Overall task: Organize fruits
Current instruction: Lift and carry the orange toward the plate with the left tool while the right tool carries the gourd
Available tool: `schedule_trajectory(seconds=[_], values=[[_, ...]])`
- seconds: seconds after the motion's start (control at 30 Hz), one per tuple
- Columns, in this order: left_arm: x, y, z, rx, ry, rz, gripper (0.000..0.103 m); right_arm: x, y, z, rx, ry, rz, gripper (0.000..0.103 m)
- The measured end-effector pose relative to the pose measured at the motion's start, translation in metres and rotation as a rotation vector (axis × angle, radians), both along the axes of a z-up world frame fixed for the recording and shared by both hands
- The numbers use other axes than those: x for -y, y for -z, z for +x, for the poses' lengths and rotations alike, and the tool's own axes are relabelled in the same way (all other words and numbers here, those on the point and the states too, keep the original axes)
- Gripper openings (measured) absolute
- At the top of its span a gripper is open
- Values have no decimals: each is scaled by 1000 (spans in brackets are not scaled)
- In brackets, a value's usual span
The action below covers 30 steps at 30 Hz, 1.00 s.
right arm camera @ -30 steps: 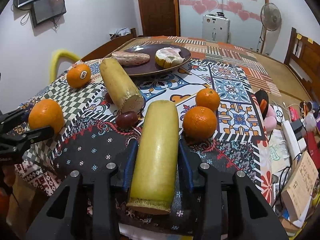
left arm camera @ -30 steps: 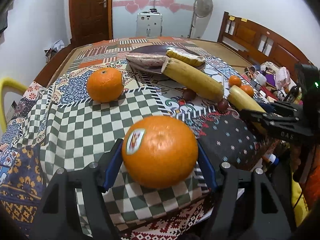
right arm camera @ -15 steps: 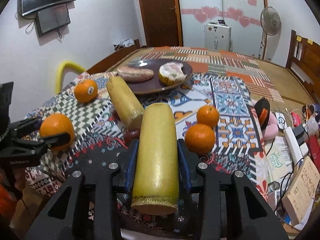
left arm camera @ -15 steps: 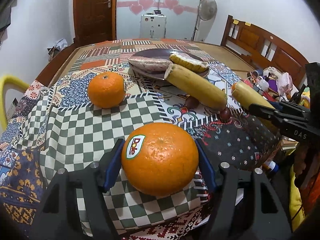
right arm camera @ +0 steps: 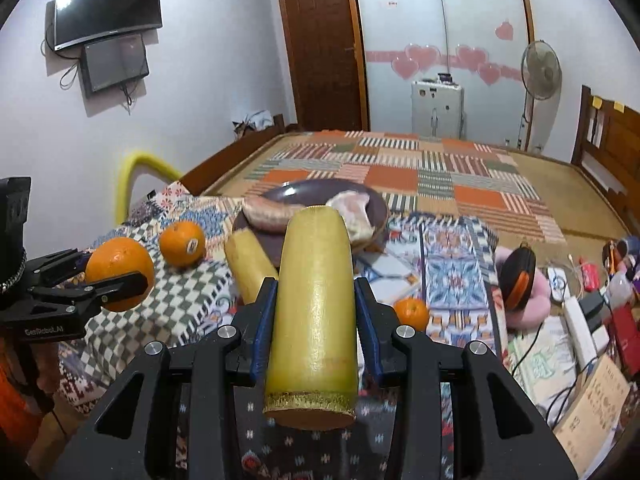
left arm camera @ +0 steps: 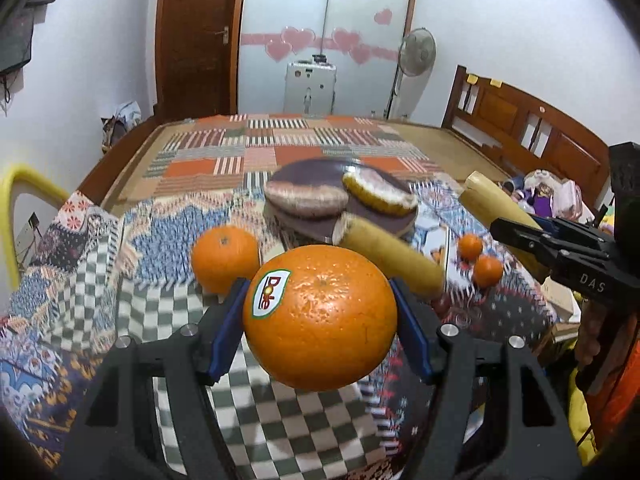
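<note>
Across the bed (left arm camera: 304, 148) lay a patchwork cloth (left arm camera: 120, 320), and everything you were sorting sat on its near end. Toward the middle of the cloth rested a dark plate (right arm camera: 308, 196) with a pinkish oblong piece and a cut yellow-rimmed piece of fruit on it.

Your right gripper (right arm camera: 316, 312) was clamped on a long yellow cane stick (right arm camera: 316, 300), the blue pads pressing both sides of it, and the stick was raised clear of the cloth, its cut end toward the camera. A second cane stick (right arm camera: 248, 268) lay on the cloth just in front of the plate, one end touching or nearly touching the rim.

Your left gripper (left arm camera: 320, 312) gripped a large orange (left arm camera: 320, 316) with an oval sticker on its left face; the fingers stood fairly wide apart but pressed against the fruit on both sides, and it was off the cloth too. Another large orange (left arm camera: 226, 258) with a sticker sat on the checked patch, left of the lying stick.

Two small oranges (left arm camera: 478, 258) sat close together on the cloth to the right of that stick; in the right wrist view only one showed, beside the right finger. Whether the pair touched, I could not tell.
</note>
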<state>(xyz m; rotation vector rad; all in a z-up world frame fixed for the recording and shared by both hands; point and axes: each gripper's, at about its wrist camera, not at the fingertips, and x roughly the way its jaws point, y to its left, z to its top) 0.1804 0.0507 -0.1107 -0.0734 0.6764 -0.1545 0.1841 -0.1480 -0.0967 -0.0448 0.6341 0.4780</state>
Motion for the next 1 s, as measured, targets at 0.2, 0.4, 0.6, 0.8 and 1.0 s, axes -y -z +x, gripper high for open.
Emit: schedule_trajectory(seconds=[0.2, 0.4, 0.6, 0.8, 1.0], values=[[-3, -19, 18, 43, -19, 2, 68, -5, -13, 17, 36, 2, 7, 35], [-7, -34, 41, 89, -36, 16, 68, -12, -23, 37, 77, 4, 5, 35], [-13, -38, 67, 99, -46, 33, 68, -20, -30, 56, 112, 3, -14, 35], [-17, -37, 90, 95, -56, 36, 68, -33, -32, 76, 121, -10, -63, 35], [-17, -36, 110, 87, -65, 44, 68, -45, -23, 104, 65, -28, -96, 35]])
